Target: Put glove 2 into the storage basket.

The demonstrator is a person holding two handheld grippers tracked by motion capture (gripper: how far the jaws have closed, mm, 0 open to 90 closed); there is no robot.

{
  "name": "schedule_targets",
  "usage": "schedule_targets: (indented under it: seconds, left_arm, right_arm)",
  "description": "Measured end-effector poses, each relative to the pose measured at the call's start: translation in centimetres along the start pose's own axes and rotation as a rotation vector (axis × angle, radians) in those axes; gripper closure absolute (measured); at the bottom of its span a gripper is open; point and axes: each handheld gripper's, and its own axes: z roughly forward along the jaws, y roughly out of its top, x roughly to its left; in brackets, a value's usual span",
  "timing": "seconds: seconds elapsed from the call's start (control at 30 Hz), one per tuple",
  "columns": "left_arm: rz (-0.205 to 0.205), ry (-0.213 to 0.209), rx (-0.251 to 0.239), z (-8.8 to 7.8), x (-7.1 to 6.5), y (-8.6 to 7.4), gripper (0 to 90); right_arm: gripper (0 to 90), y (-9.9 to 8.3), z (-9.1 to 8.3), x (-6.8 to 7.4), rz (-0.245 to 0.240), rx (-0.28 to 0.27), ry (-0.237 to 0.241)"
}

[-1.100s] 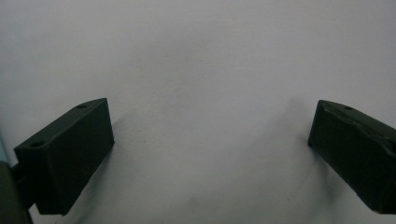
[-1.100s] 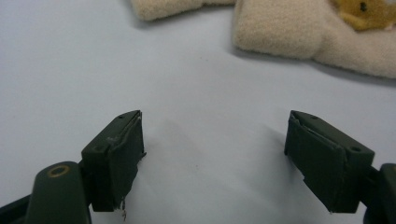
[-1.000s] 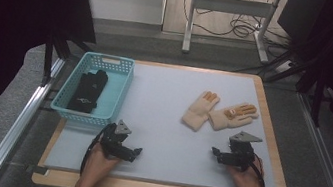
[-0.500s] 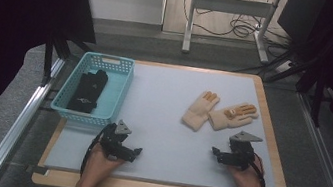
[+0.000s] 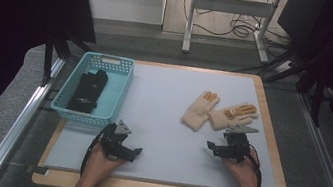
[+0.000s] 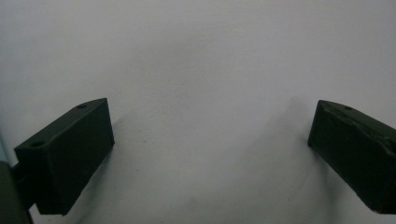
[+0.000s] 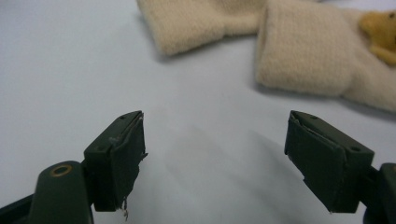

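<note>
Gloves (image 5: pixel 219 113): we note a cream knit pair with orange fingertips, far right of mat (image 5: pixel 168 99), cuffs toward right gripper (image 5: pixel 211 146) | right gripper view: ribbed cuffs just beyond wide-apart, empty jaws | left gripper (image 5: pixel 137 152): jaws wide, empty | high view: teal basket (image 5: pixel 119 91) holding dark item.

Two cream gloves (image 5: pixel 219 113) with orange fingertips are seen on a pale grey mat (image 5: pixel 164 123). A black glove (image 5: pixel 88 90) is held in a turquoise basket (image 5: pixel 121 91). Both grippers are black.
</note>
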Motion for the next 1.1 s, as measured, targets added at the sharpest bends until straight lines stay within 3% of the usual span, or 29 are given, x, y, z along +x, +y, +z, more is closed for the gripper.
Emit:
schedule_targets:
  seconds: [0.2,0.4,0.6,0.73,0.9,1.03,1.1]
  left_arm:
    - [0.000,0.000,0.000,0.0,0.0,0.0,0.5]
    - [-0.001,0.000,-0.001,0.0,0.0,0.0,0.5]
    - [0.000,0.001,-0.001,0.0,0.0,0.0,0.5]
    - [0.001,0.001,0.000,0.0,0.0,0.0,0.6]
    - [0.001,0.001,-0.001,0.0,0.0,0.0,0.6]
    - [0.001,0.001,0.000,0.0,0.0,0.0,0.6]
    - [0.001,0.001,0.000,0.0,0.0,0.0,0.6]
  right_arm:
    - [27.2,2.6,1.2,-0.7,0.009,0.006,0.052]
    - [27.3,4.7,2.1,-1.0,-0.003,0.017,0.051]
    - [27.3,7.8,3.4,-1.6,-0.006,0.012,0.011]
    - [27.7,8.7,4.3,-1.7,-0.016,0.018,-0.004]
    - [36.5,10.1,6.6,-2.5,-0.047,0.025,-0.058]
    - [35.6,10.5,8.1,-2.8,-0.046,0.034,-0.066]
    - [28.2,10.6,9.3,-2.9,-0.042,0.033,-0.057]
